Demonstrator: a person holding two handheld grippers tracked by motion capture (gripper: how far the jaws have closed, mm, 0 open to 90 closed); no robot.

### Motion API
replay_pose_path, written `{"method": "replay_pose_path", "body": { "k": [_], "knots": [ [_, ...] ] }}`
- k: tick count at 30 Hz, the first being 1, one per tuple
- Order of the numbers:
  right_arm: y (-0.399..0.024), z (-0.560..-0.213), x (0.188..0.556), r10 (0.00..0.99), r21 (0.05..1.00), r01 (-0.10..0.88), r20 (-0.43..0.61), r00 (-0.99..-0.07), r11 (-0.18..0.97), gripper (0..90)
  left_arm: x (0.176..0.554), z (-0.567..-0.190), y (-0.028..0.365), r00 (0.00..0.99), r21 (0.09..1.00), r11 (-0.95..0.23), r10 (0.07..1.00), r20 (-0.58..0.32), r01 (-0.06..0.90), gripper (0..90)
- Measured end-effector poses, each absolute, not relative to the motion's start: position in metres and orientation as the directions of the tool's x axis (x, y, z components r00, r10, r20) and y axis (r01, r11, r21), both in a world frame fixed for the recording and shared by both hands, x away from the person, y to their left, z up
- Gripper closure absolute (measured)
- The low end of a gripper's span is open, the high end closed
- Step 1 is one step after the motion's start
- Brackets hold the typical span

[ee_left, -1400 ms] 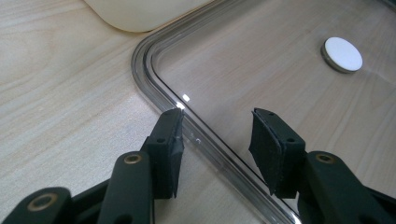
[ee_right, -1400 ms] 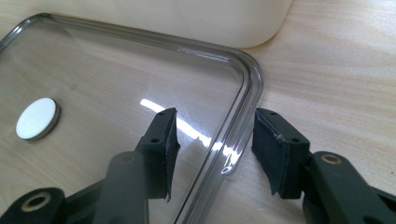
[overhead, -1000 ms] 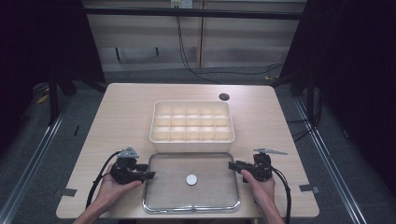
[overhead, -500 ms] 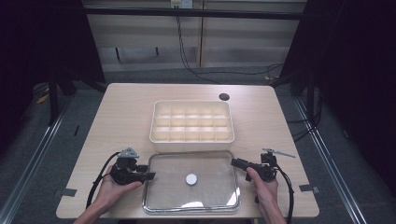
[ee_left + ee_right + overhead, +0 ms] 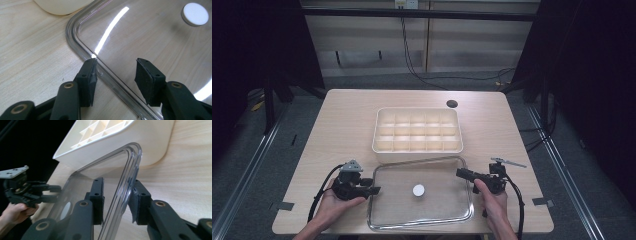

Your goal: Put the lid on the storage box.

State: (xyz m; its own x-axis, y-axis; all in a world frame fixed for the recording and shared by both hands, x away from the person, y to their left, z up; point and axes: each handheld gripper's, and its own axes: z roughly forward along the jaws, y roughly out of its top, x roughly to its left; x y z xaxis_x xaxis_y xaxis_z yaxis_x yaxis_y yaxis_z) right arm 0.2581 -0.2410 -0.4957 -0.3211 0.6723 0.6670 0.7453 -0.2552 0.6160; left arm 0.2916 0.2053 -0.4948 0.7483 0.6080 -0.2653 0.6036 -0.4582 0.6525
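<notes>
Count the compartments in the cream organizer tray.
15, in a grid inside the cream organizer tray at the table's middle: three rows of five, running from its far wall to its near wall. None seem hidden.

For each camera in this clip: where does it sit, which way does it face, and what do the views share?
High view: above the person's side, facing forward and down on the table; forearms, left claw, right claw.
Left gripper view: on the left claw, looking along its jaws, which straddle the clear lid's rim.
Right gripper view: on the right claw, jaws just been closing around the lid's edge; other hand beyond.
Shared: lid, white knob, cream tray.
</notes>
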Motion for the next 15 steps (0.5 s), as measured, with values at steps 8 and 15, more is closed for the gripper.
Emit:
{"method": "replay_pose_path", "body": {
  "k": [8,15],
  "knots": [
    [-0.2440,-0.4985,0.2615,0.649,0.613,0.770,0.660,-0.377,-0.177,66.2,0.2971,-0.4974,0.2124,0.737,0.663,-0.423,0.606,-0.300,0.618,51.4],
    [-0.2467,-0.4979,0.2622,0.607,0.606,0.776,0.687,-0.400,-0.173,70.1,0.2985,-0.4975,0.2141,0.737,0.659,-0.422,0.600,-0.312,0.622,51.1]
  ]
}}
